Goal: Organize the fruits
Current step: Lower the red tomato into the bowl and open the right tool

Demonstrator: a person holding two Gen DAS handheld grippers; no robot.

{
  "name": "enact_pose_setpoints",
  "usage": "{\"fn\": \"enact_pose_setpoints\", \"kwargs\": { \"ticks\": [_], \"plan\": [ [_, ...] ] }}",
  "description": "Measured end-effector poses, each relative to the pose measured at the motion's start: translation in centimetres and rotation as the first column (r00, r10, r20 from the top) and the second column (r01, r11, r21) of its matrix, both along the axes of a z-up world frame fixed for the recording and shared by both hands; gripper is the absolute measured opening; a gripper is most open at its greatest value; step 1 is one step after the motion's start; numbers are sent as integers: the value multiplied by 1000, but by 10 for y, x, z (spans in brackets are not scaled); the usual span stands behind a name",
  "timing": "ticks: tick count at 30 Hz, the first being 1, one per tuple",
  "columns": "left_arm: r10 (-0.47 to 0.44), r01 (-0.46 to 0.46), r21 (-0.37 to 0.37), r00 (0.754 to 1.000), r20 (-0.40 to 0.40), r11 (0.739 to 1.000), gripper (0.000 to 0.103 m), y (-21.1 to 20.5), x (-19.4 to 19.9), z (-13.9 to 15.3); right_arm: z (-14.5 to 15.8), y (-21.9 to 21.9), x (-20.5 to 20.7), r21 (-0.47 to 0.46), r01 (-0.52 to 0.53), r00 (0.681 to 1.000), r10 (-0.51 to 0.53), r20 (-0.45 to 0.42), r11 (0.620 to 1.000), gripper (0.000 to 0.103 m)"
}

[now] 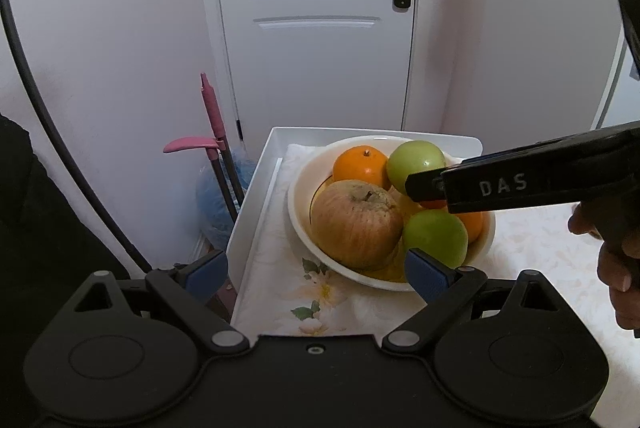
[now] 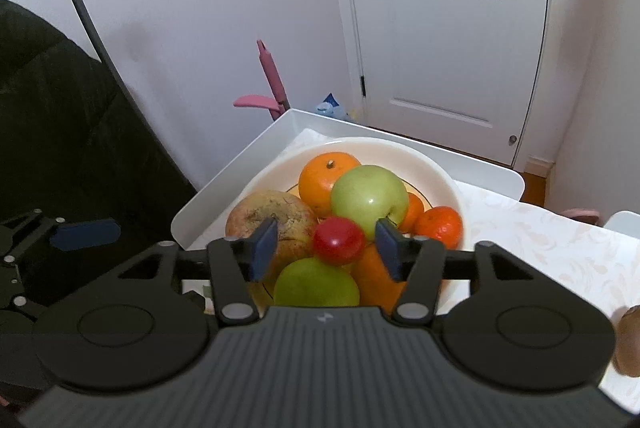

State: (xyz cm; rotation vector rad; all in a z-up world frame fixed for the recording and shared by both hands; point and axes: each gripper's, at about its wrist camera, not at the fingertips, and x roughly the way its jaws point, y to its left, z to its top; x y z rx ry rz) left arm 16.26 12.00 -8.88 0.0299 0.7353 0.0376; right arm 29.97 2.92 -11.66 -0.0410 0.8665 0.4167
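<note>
A cream bowl [image 1: 298,212] [image 2: 436,168] stands on the table and holds several fruits: a wrinkled brown apple [image 1: 356,224] [image 2: 288,216], green apples [image 1: 416,158] [image 2: 368,194], oranges [image 1: 360,164] [image 2: 324,176] and a small red fruit [image 2: 338,240]. My right gripper [image 2: 326,248] is open above the bowl, its blue pads on either side of the red fruit without touching it. It reaches in from the right in the left wrist view [image 1: 424,188]. My left gripper [image 1: 316,274] is open and empty at the bowl's near rim.
The bowl stands on a floral cloth [image 1: 312,292] beside a white tray [image 1: 256,212] [image 2: 224,196]. A pink-handled broom [image 1: 212,116] and a blue bag [image 1: 216,200] stand by the wall. A white door [image 1: 316,20] is behind. A brown fruit [image 2: 628,340] lies at the right edge.
</note>
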Motion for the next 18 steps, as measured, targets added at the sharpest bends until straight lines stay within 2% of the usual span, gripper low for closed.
{"fn": "enact_pose_setpoints", "kwargs": {
  "ticks": [9, 18],
  "plan": [
    [-16, 16, -12, 1000, -10, 1000, 97, 0, 1, -1, 2, -14, -8, -16, 56, 998, -56, -9, 998, 79],
    [-15, 15, -19, 1000, 10, 1000, 97, -2, -11, 16, 25, -26, -26, -36, 100, 995, -100, 10, 994, 79]
  ]
}}
